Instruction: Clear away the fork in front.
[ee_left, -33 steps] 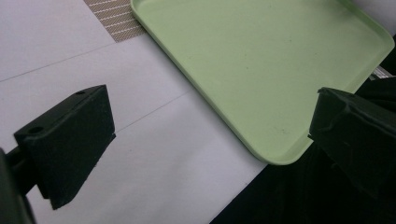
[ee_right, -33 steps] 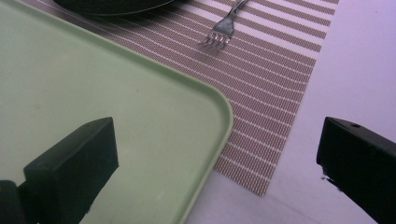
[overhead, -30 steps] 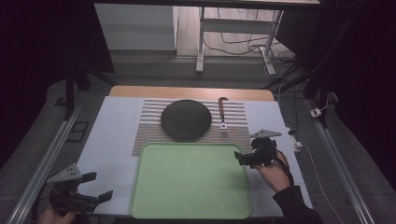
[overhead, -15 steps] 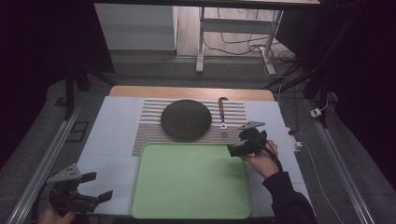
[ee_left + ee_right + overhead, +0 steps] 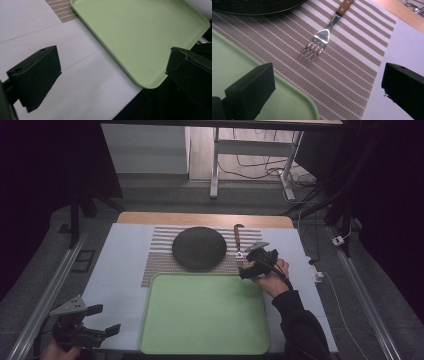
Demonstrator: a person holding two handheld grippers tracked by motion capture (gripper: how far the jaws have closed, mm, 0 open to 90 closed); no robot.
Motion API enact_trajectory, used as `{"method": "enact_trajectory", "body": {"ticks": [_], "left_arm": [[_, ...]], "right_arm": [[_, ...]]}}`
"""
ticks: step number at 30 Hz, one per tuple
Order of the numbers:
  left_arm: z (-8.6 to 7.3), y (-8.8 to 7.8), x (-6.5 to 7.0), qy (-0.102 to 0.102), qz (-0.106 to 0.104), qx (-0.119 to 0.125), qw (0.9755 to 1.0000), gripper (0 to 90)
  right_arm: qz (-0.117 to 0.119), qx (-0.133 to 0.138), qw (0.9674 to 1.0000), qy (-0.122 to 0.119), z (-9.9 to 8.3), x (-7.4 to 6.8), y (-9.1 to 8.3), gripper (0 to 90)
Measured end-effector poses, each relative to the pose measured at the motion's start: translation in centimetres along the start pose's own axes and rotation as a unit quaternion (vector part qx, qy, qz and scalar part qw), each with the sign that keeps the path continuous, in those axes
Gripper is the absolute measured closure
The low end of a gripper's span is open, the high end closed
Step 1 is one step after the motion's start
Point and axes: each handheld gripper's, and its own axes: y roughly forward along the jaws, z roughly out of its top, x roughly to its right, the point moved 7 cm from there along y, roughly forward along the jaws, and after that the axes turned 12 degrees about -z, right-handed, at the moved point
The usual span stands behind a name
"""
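The right gripper (image 5: 248, 268) hovers low over the striped placemat (image 5: 160, 255), just past the far right corner of the green tray (image 5: 200, 340), with its jaws spread wide and nothing between them. The thing it reaches for is the fork (image 5: 238, 243), which lies flat on the right part of the placemat, just beside the dark round plate (image 5: 199, 248) and apart from it. In the right gripper view the fork (image 5: 318, 42) sits ahead of the jaws and a little toward the left one, prongs pointing back at the gripper and the wooden handle running away from it toward the far edge of the table. So its long axis runs roughly along the gripper's line of sight, not across it, and the prongs are the nearest part; the jaws stand on either side of that line, which looks a fair setup for closing across the fork's width, though the gripper probably needs to go forward and down first. The left gripper (image 5: 80, 330) is well apart, at the near left corner of the table beside the tray, also wide open and empty, its view looking over the tray's near corner (image 5: 147, 82). The right hand is clearly the nearer one.
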Motion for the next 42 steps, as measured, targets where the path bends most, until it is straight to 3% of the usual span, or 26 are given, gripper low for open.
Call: {"method": "enact_trajectory", "body": {"ticks": [7,10,12,15,16,17,20,21,23,24,25,26,27,29,30,33,34,35,37,40,41,42], "left_arm": [[0.0,0.0,0.0,0.0,0.0,0.0,1.0,0.0],[0.0,0.0,0.0,0.0,-0.001,0.0,1.0,0.0],[0.0,0.0,0.0,0.0,-0.001,0.0,1.0,0.0],[0.0,0.0,0.0,0.0,-0.002,0.0,1.0,0.0],[0.0,0.0,0.0,0.0,-0.002,0.0,1.0,0.0],[0.0,0.0,0.0,0.0,-0.002,0.0,1.0,0.0],[0.0,0.0,0.0,0.0,-0.002,0.0,1.0,0.0],[0.0,0.0,0.0,0.0,-0.002,0.0,1.0,0.0],[0.0,0.0,0.0,0.0,-0.002,0.001,1.0,0.0],[0.0,0.0,0.0,-0.001,-0.002,0.001,1.0,0.0],[0.0,0.0,0.0,0.0,-0.002,0.001,1.0,0.0],[0.0,0.0,0.0,0.0,-0.002,0.001,1.0,0.0],[0.0,0.0,0.0,0.0,-0.002,0.001,1.0,0.0],[0.0,0.0,0.0,0.0,-0.003,0.001,1.0,0.0],[0.0,0.0,0.0,0.0,-0.003,0.001,1.0,0.0],[0.0,0.0,0.0,0.0,-0.003,0.001,1.0,0.0],[0.0,0.0,0.0,0.0,-0.003,0.0,1.0,0.0],[0.0,0.0,0.0,-0.001,-0.003,0.0,1.0,0.0],[0.0,0.0,0.0,0.0,-0.004,0.0,1.0,0.0],[0.0,0.0,0.0,0.001,-0.003,0.0,1.0,0.0],[0.0,0.0,0.0,0.001,-0.004,0.001,1.0,0.0],[0.0,0.0,0.0,0.001,-0.003,0.001,1.0,0.0]], "right_arm": [[-0.017,-0.001,0.9993,-0.034,0.5,-0.3,1.2,3.1],[-0.028,0.002,0.9968,-0.074,0.7,-0.5,1.7,9.1],[-0.029,0.002,0.9965,-0.078,0.8,-0.7,1.8,10.6],[-0.031,0.005,0.9937,-0.108,1.1,-1.2,2.3,17.2],[-0.031,0.005,0.9937,-0.108,1.1,-1.2,2.3,17.2],[-0.035,0.003,0.9903,-0.135,1.1,-1.4,2.6,20.1],[-0.036,0.003,0.9855,-0.166,1.2,-1.8,2.9,26.6],[-0.036,0.003,0.9855,-0.166,1.2,-1.8,2.9,26.6],[-0.049,0.009,0.9783,-0.201,1.4,-2.0,3.2,32.9],[-0.049,0.009,0.9783,-0.201,1.4,-2.0,3.2,32.9],[-0.053,0.009,0.9761,-0.21,1.4,-2.1,3.3,34.1],[-0.061,0.007,0.9717,-0.228,1.4,-2.3,3.5,37.8],[-0.061,0.007,0.9717,-0.228,1.4,-2.3,3.5,37.8],[-0.064,0.008,0.9674,-0.245,1.4,-2.5,3.6,42.2],[-0.064,0.008,0.9674,-0.245,1.4,-2.5,3.6,42.2],[-0.069,0.013,0.9626,-0.262,1.5,-2.7,3.7,45.4],[-0.085,0.018,0.9542,-0.286,1.5,-2.8,3.8,49.6],[-0.084,0.02,0.9511,-0.297,1.5,-2.8,3.8,51.8],[-0.088,0.024,0.9465,-0.31,1.4,-3.1,3.8,57.2],[-0.079,0.02,0.9437,-0.32,1.2,-3.3,3.9,62.7],[-0.095,0.02,0.9405,-0.326,1.2,-3.3,3.9,66.8],[-0.091,0.02,0.9397,-0.329,1.2,-3.3,4.0,70.5]]}}
